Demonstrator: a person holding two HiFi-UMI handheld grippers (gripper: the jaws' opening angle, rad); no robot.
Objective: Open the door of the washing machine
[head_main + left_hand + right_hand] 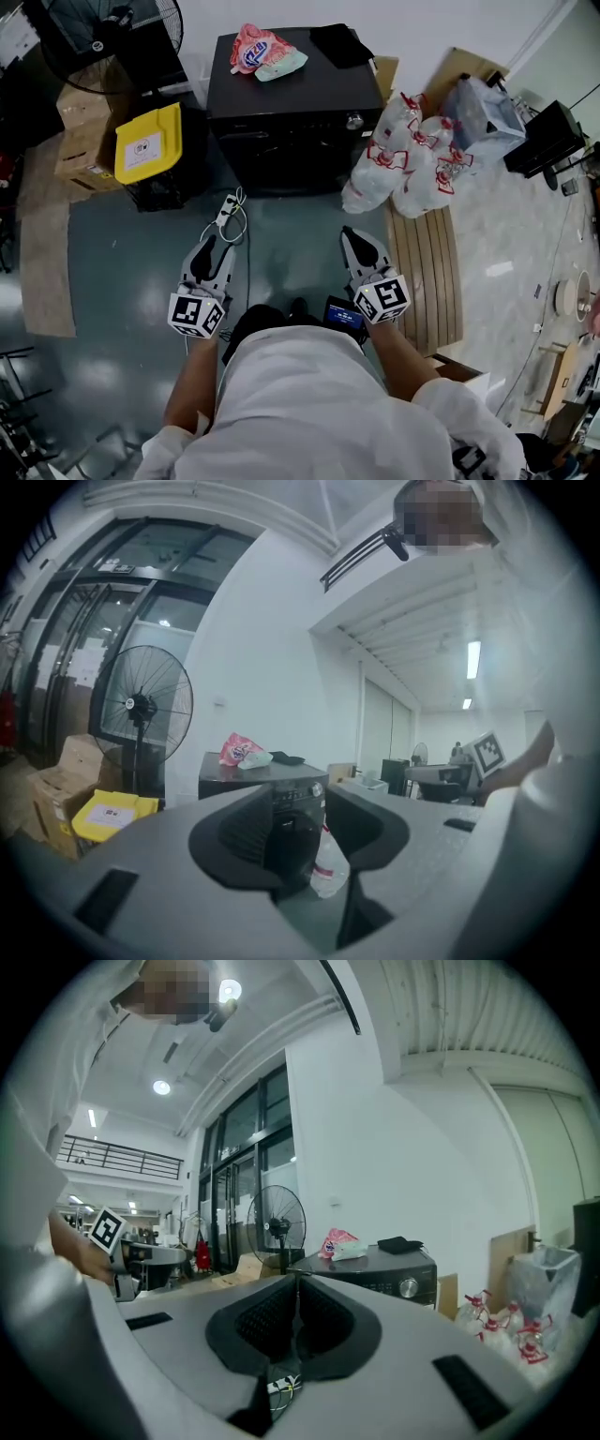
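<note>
Washing machine [291,103]: black front-loader on the floor against the far wall, front toward the person. The door looks closed, but the front is too dark to pick out a handle or door edge. There's a knob [354,120] at the panel's right end. On top sit a pink snack bag [255,47] and a black cloth [339,42].

Bagged bottles [403,155] sit just right of the machine, a yellow bin [148,142] to its left, and a power strip [228,208] on the floor in front.

Left hand-held gripper [212,251]: jaws spread, nothing between them, machine framed in the gap. Right hand-held gripper [354,240]: jaws pressed together, empty. Both are well short of the machine and roughly level.

Step, as I read it: approach, no contact yet. Next, close in on the front, locate the door edge or recess, and hook or pinch it with the spread left jaws. Watch the bags near the door swing.
</note>
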